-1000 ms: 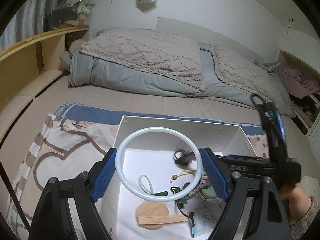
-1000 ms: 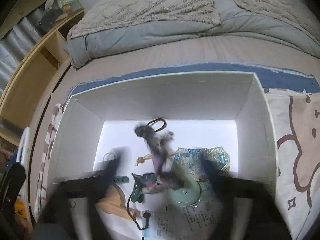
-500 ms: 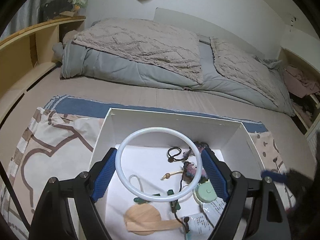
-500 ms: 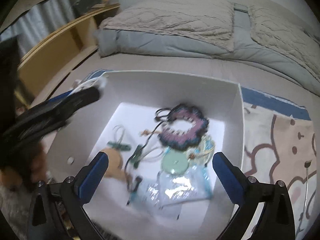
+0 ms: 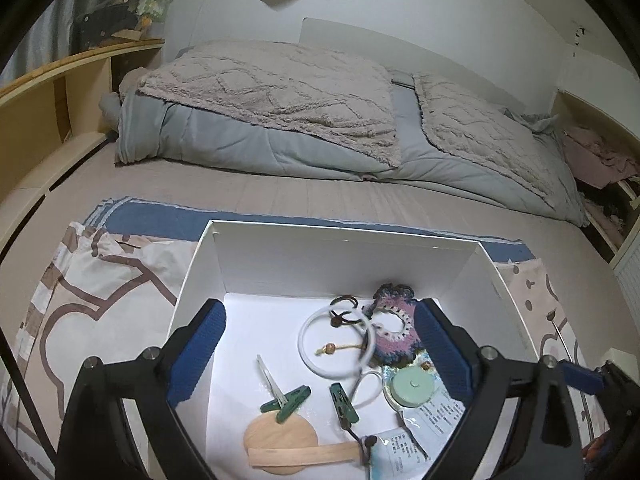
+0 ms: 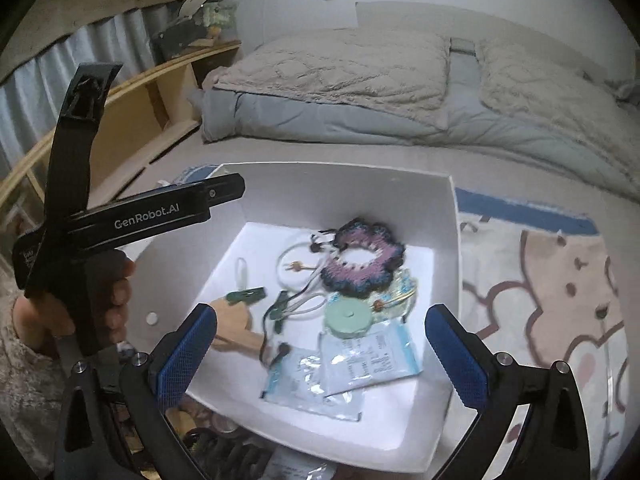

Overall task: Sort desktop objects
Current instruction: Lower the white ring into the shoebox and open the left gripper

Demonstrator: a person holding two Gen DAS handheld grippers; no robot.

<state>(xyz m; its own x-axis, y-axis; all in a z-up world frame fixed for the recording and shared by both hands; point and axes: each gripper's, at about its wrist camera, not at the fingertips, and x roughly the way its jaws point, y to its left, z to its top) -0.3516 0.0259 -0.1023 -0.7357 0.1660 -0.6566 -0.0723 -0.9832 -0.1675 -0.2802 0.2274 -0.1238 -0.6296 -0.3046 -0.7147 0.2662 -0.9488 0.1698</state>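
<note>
A white box [image 5: 280, 264] sits on a patterned cloth [image 5: 92, 292] spread over the bed [image 5: 280, 196], directly ahead of and below both pairs of fingers. The left gripper [image 5: 320, 348] hangs over the box with its blue pads spread wide; its jaws have just been opening and nothing is pressed between them. The white ring [image 5: 308, 344] lies on the box floor between the two pads, touching neither, overlapping a purple crocheted piece [image 5: 400, 324] just inside the right-hand pad. Nearer the camera lie a round wooden paddle [image 5: 280, 440], a mint-green round case [image 5: 410, 388] and two green clips [image 5: 288, 400]. The right gripper [image 6: 320, 352] is also wide apart and empty, its jaws having just been opening; between its pads lie two clear printed packets [image 6: 360, 360] and the green case. To the left of its fingers, a hand [image 6: 76, 312] holds the other gripper's black handle.
</note>
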